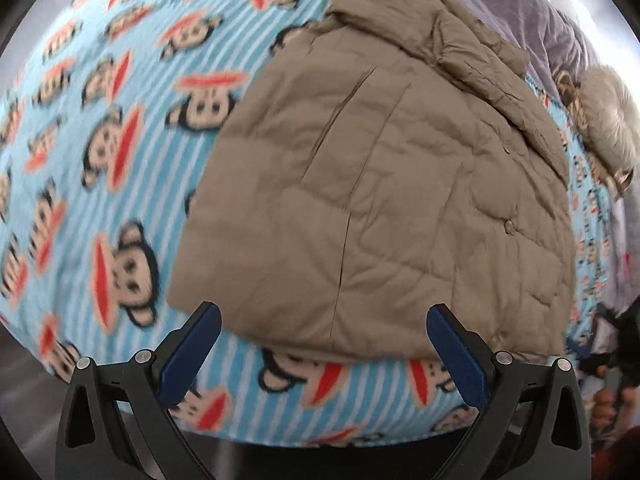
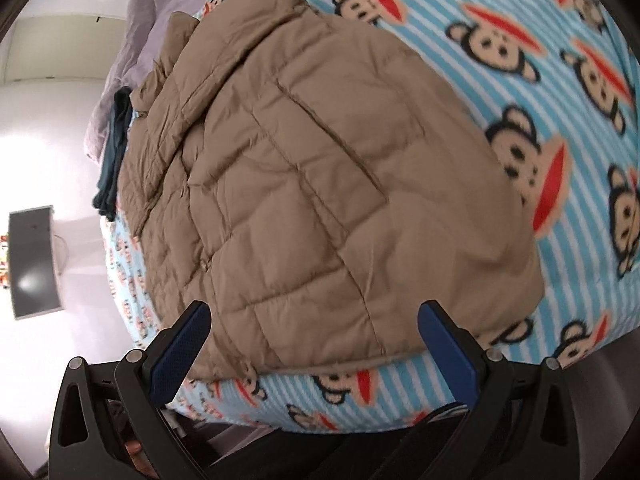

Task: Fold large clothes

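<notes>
Jacket: a tan quilted jacket [image 1: 384,200] [image 2: 320,184] lies folded into a compact block on the bed, flat side up, with stitched squares across it and two snap buttons visible near its right edge in the left wrist view.
Collar end: the bunched, crumpled end of the jacket lies at the far side, toward the grey quilt.
Bed: the blanket [image 1: 120,140] [image 2: 560,80] is light blue with white stripes and cartoon monkey faces; it covers the bed under and around the jacket.
Left claw: the left claw [image 1: 324,316] is spread wide and grips nothing; its blue-padded fingers [image 1: 192,352] sit at the jacket's near edge, one on either side of the near hem, above the blanket.
Right claw: the right claw [image 2: 314,312] is likewise spread wide and empty; the near corner of the jacket shows between its fingers [image 2: 448,352]; whether they touch the cloth cannot be told.
Grey quilt: a lilac-grey quilt [image 1: 520,4] [image 2: 132,40] is heaped at the far end of the bed, beyond the jacket.
Dark garment: a dark teal piece of cloth [image 2: 114,152] lies just beside the jacket's left edge in the right wrist view.
Fur item: a pale furry thing [image 1: 608,120] lies at the bed's right edge in the left wrist view.
Screen: a dark flat screen [image 2: 34,260] stands against the white wall.
</notes>
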Demonstrator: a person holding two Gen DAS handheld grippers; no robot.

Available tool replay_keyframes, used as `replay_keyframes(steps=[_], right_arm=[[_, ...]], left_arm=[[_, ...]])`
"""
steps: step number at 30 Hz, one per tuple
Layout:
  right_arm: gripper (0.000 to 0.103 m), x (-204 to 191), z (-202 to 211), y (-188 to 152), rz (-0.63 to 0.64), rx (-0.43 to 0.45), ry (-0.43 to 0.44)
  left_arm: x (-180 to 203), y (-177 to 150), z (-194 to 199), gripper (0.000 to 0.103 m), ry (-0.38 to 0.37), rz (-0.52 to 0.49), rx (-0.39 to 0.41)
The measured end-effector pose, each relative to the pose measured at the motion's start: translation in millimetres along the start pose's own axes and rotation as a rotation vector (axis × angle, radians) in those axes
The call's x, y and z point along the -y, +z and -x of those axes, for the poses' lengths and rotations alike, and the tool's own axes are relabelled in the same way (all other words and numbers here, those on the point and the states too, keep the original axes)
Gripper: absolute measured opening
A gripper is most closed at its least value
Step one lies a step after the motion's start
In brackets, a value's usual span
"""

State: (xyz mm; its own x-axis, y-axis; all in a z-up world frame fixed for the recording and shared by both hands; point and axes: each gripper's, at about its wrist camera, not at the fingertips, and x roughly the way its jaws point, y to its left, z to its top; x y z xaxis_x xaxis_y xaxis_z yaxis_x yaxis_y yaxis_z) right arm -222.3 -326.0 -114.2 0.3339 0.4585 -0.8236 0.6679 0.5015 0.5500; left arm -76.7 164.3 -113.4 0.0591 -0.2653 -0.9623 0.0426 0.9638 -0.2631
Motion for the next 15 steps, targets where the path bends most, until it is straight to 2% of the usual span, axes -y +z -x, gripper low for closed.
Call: replay_keyframes(steps=[4,8,15], right_arm=[[0.103,25,0,-12,-0.065,-0.032,0.040],[0.103,60,0,-25,-0.188,-0.031,0.084],[0.103,94,-19,-29,-0.328,-0.007,0.170]], left_arm=[[-23,-13,-12,0.103,-0.069,0.097,-0.043],[-38,-21,-28,0.103,-0.140,0.180,-0.082],[-36,-13,-59,0.103,-0.241,0.278,-0.088]])
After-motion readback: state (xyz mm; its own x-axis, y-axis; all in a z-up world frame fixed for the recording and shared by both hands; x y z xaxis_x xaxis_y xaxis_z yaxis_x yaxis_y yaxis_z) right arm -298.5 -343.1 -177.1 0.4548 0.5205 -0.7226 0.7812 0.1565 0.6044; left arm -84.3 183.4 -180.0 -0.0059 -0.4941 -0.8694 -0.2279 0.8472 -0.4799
